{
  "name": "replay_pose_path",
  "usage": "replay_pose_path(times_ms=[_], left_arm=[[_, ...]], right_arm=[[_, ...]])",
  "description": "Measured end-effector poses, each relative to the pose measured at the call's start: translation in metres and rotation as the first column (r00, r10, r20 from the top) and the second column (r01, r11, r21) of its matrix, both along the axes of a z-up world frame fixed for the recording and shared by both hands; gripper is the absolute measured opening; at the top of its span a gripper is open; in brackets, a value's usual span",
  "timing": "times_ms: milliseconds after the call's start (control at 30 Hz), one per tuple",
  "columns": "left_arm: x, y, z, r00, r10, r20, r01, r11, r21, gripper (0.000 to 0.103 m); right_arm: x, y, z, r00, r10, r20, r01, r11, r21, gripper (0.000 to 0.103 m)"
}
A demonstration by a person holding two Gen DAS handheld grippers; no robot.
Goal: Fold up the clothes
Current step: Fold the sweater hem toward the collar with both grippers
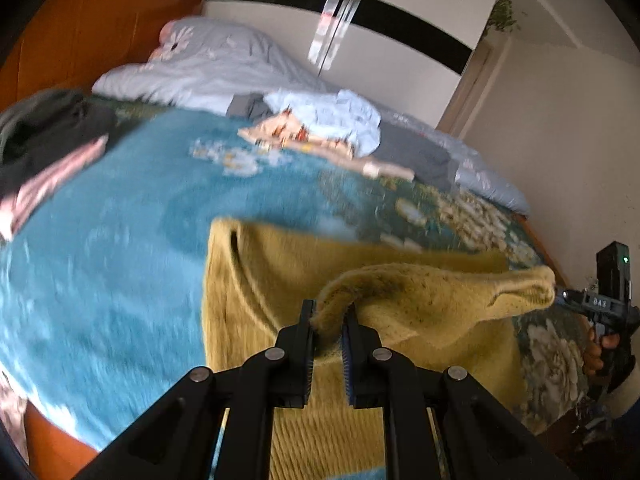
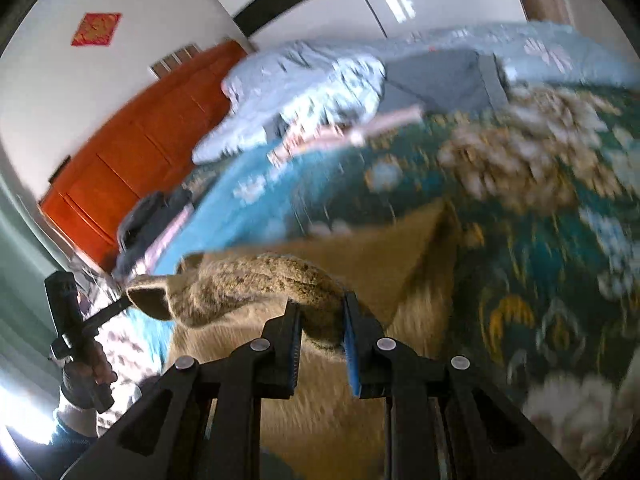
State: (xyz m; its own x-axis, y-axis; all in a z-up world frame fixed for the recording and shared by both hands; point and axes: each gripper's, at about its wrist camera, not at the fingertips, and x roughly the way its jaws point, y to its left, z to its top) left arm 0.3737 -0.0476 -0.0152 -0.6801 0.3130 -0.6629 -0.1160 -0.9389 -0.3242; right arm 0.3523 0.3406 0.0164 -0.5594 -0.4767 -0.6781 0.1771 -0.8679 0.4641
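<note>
A mustard-yellow knitted sweater (image 1: 280, 280) lies on the bed's teal floral blanket (image 1: 100, 240). My left gripper (image 1: 331, 312) is shut on a bunched edge of the sweater and holds it lifted. My right gripper (image 2: 318, 304) is shut on the other end of the same lifted edge (image 2: 248, 284). The edge stretches between the two grippers above the rest of the sweater (image 2: 328, 400). The right gripper also shows in the left wrist view (image 1: 560, 294), the left one in the right wrist view (image 2: 124, 304). Both views are motion-blurred.
A dark and pink pile of clothes (image 1: 44, 148) lies at the blanket's left. Light blue and grey clothes (image 1: 332, 120) and a pale quilt (image 1: 216, 64) lie at the far side. An orange headboard (image 1: 80, 28) and a white wardrobe (image 1: 380, 40) stand behind.
</note>
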Motion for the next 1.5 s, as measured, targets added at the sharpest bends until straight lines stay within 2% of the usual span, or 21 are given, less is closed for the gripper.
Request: replay_pose_path(times_ms=[133, 267, 333, 367, 467, 567, 667, 733, 833, 967, 1133, 1333, 1433, 1500], left_arm=[[0.012, 0.001, -0.024, 0.997, 0.018, 0.072, -0.020, 0.999, 0.031, 0.017], [0.021, -0.003, -0.030, 0.994, 0.025, 0.109, -0.032, 0.997, 0.068, 0.032], [0.023, -0.009, -0.028, 0.993, 0.027, 0.115, -0.039, 0.994, 0.098, 0.057], [0.023, -0.014, -0.025, 0.993, 0.033, 0.112, -0.047, 0.991, 0.123, 0.060], [0.019, -0.029, -0.017, 0.993, 0.063, 0.100, -0.080, 0.980, 0.181, 0.061], [0.001, -0.040, -0.014, 0.986, 0.115, 0.122, -0.135, 0.975, 0.174, 0.063], [-0.025, -0.050, -0.024, 0.973, 0.157, 0.171, -0.189, 0.964, 0.187, 0.065], [-0.047, -0.060, -0.039, 0.955, 0.183, 0.233, -0.237, 0.944, 0.229, 0.065], [-0.076, -0.072, -0.068, 0.913, 0.202, 0.355, -0.315, 0.902, 0.296, 0.066], [-0.095, -0.076, -0.082, 0.885, 0.252, 0.392, -0.365, 0.897, 0.248, 0.066], [-0.111, -0.075, -0.093, 0.882, 0.227, 0.413, -0.356, 0.896, 0.267, 0.068], [-0.119, -0.080, -0.096, 0.873, 0.248, 0.421, -0.399, 0.858, 0.322, 0.070], [-0.122, -0.075, -0.095, 0.878, 0.251, 0.408, -0.394, 0.863, 0.317, 0.070], [-0.125, -0.070, -0.092, 0.884, 0.243, 0.400, -0.373, 0.882, 0.289, 0.069]], right_arm=[[0.015, 0.000, -0.029, 0.996, 0.003, 0.085, -0.007, 0.999, 0.037, 0.021], [0.025, 0.002, -0.041, 0.991, 0.018, 0.134, -0.026, 0.998, 0.057, 0.025], [0.029, 0.006, -0.036, 0.992, 0.036, 0.120, -0.041, 0.999, 0.035, 0.030], [0.030, 0.008, -0.033, 0.993, 0.043, 0.110, -0.046, 0.999, 0.018, 0.036], [0.032, 0.020, -0.023, 0.996, 0.048, 0.074, -0.044, 0.997, -0.056, 0.053], [0.026, 0.030, -0.019, 0.998, 0.003, 0.056, 0.003, 0.995, -0.100, 0.056], [0.010, 0.040, -0.026, 0.994, -0.080, 0.077, 0.088, 0.991, -0.105, 0.057], [-0.004, 0.046, -0.036, 0.987, -0.126, 0.099, 0.138, 0.983, -0.124, 0.057], [-0.030, 0.057, -0.059, 0.968, -0.195, 0.159, 0.223, 0.957, -0.187, 0.057], [-0.058, 0.067, -0.085, 0.946, -0.223, 0.235, 0.287, 0.914, -0.287, 0.057], [-0.080, 0.065, -0.096, 0.945, -0.211, 0.249, 0.282, 0.913, -0.294, 0.057], [-0.093, 0.068, -0.101, 0.945, -0.223, 0.239, 0.299, 0.887, -0.352, 0.057], [-0.099, 0.064, -0.101, 0.949, -0.212, 0.234, 0.287, 0.890, -0.354, 0.057], [-0.105, 0.060, -0.101, 0.951, -0.199, 0.235, 0.274, 0.896, -0.350, 0.057]])
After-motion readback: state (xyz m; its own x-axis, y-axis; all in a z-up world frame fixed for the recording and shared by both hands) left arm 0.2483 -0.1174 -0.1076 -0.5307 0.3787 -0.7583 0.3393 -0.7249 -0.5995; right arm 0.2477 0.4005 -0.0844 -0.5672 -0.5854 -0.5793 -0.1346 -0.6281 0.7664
